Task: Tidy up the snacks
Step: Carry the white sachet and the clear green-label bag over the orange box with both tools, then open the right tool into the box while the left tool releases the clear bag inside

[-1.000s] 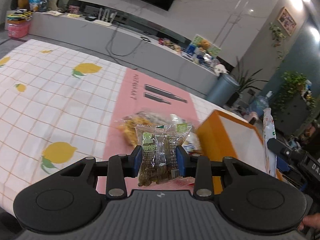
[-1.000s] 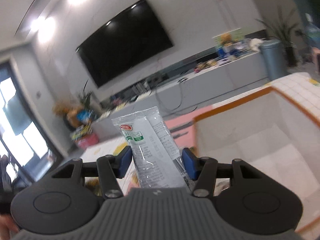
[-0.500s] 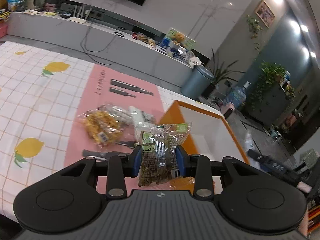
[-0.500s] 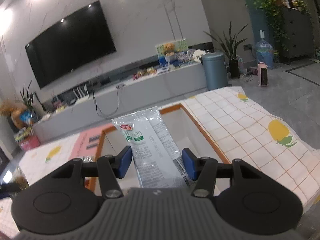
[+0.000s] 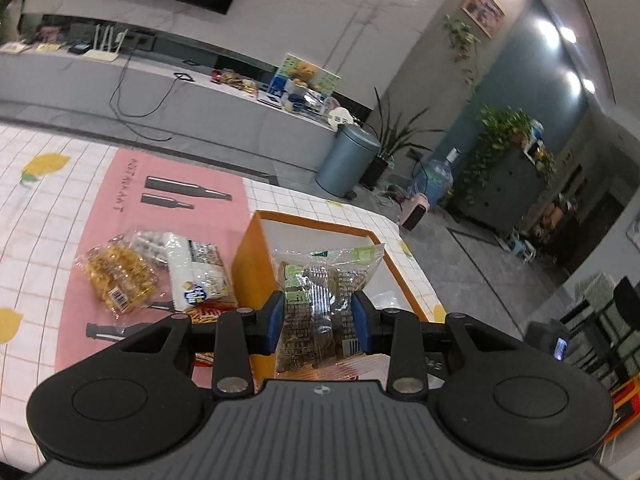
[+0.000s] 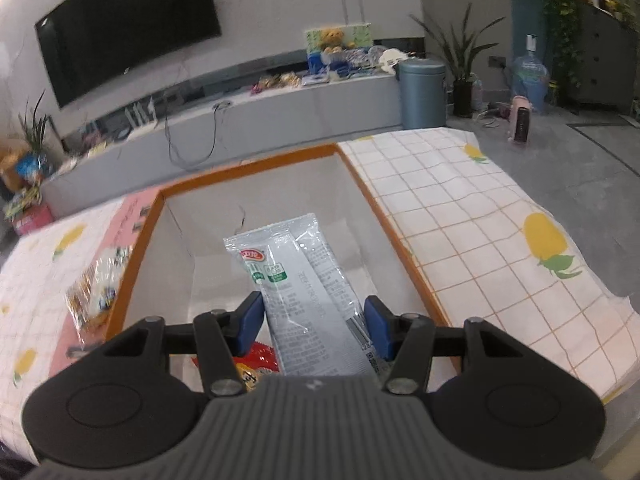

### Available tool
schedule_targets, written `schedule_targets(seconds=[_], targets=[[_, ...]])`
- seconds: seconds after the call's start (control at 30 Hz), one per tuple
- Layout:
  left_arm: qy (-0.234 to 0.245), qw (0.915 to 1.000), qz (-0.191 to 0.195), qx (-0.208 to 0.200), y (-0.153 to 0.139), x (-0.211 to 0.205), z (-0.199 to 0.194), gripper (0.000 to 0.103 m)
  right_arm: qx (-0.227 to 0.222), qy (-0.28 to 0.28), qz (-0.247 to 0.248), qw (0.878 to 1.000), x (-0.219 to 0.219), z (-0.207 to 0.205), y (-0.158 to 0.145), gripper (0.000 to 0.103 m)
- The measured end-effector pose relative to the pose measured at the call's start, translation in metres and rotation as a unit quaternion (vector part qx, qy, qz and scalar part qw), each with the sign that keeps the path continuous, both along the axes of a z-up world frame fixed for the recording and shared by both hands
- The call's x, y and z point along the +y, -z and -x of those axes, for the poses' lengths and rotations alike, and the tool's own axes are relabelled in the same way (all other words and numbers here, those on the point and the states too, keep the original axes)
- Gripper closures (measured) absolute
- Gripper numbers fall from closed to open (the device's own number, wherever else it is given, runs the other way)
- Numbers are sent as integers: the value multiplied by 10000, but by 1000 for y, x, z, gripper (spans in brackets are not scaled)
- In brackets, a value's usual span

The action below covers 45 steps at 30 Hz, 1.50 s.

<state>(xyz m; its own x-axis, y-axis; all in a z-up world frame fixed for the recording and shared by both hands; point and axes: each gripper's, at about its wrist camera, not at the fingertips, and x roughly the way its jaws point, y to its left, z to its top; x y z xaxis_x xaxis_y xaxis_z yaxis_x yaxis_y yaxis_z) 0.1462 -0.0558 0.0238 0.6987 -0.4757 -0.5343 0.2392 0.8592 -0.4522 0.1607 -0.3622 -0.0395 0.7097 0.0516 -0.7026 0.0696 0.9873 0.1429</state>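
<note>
Both my hands are loaded. My left gripper [image 5: 317, 322] is clenched on a clear crinkly plastic packet of dark brownish-green snack with a green label [image 5: 320, 300]; both blue pads press its sides and it stands upright between them, top seam fanned out above the jaws. My right gripper [image 6: 314, 324] grips a long silver-grey foil sachet with a red and green logo [image 6: 298, 292]. Its long axis runs forward along the fingers, tilted slightly left at the top, and the pads bear on its lower part.

Target as I read it: the open rectangular box with orange rim and pale grey-white inside [image 6: 256, 168].

- Right wrist view: the box mouth lies straight ahead and below the sachet. A red wrapper [image 6: 256, 364] shows low in the box, under my left-side finger.
- Left wrist view: the same box [image 5: 256, 256] lies ahead and slightly right; the packet's lower half overlaps the near orange wall. I cannot tell whether it is past the rim.
- Loose snacks on the pink mat [image 5: 120, 184] left of the box: yellow crinkly bag [image 5: 118, 276], white packets [image 5: 192, 268].

Judgement: right hand is better placed to drop first; left needs to carry rightward and forward over the wall.
</note>
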Motion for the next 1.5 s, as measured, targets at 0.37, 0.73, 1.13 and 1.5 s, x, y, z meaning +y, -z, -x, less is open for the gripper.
schedule_targets(seconds=[0.37,0.73,1.13,1.5], targets=[[80,9992,-284,288,12,-13,-7,63,513,30,751,9959,15,-21,18,43],[355,9973,-498,402,20,-44,-21,63,-509,507,98,9974,-12,14,-25,20],[978,9888,-595,954,51,-112,-61,63,-789,1328,-460,9869,-45,28,-33,20],[1387,9743,-1152,1347,94,-158,-81,63,-809,1492,-577,9838,-53,29,-31,20]])
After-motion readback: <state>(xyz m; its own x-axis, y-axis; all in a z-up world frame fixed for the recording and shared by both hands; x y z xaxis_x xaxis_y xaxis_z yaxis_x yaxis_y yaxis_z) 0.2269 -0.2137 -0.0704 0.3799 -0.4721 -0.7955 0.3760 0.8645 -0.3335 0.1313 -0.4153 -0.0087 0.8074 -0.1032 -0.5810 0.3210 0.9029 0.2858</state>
